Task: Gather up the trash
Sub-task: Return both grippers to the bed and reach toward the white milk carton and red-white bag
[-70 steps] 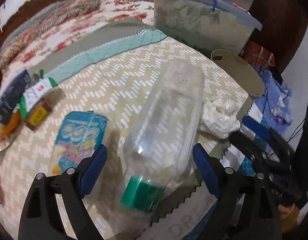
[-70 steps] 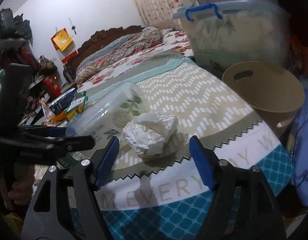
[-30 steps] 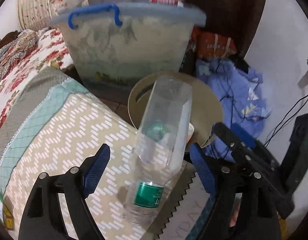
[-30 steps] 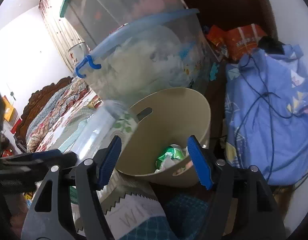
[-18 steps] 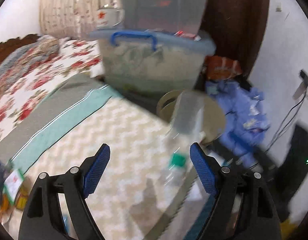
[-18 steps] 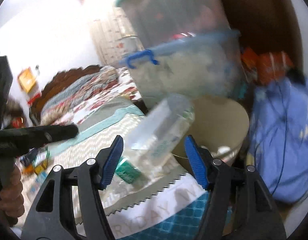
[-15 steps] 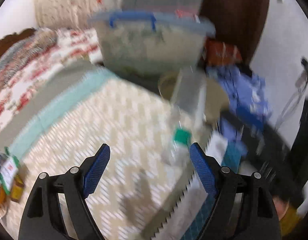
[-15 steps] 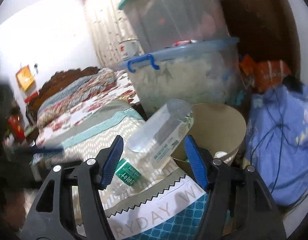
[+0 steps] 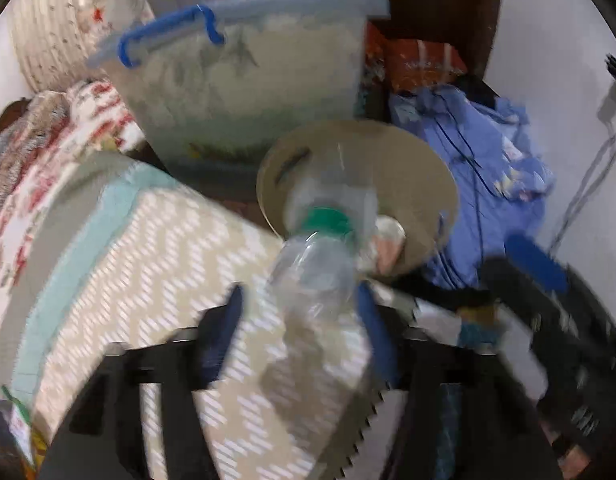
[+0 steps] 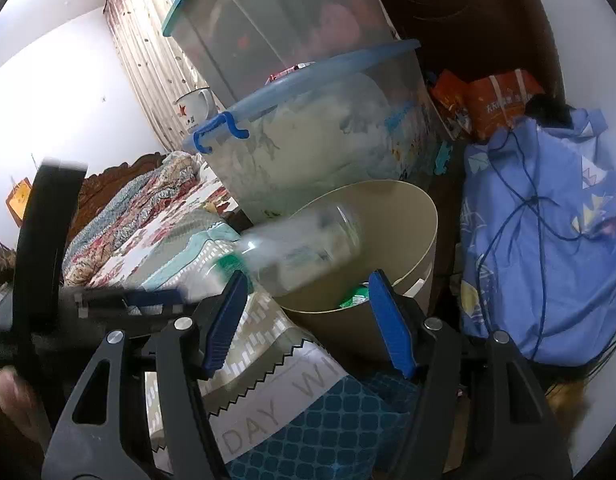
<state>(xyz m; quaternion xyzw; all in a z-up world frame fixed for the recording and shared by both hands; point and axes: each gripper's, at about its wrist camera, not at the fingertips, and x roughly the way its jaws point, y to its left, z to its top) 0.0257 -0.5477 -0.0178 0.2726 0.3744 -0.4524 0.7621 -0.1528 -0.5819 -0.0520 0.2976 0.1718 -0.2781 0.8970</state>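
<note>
Though blurred, bottle (image 9: pixel 320 256) just ahead of open left gripper (image 9: pixel 299 320), over bin (image 9: pixel 424 168).

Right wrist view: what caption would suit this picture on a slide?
A blurred clear plastic bottle tips bottom-first over the rim of a beige bin, beyond the open right claw.

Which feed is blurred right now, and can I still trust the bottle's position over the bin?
Left wrist: heavy motion smear across the frame; bottle and bin outlines soft. Right wrist: background sharp, only the bottle and the left gripper streaked; it shows the bottle's far end over the bin rim.
</note>
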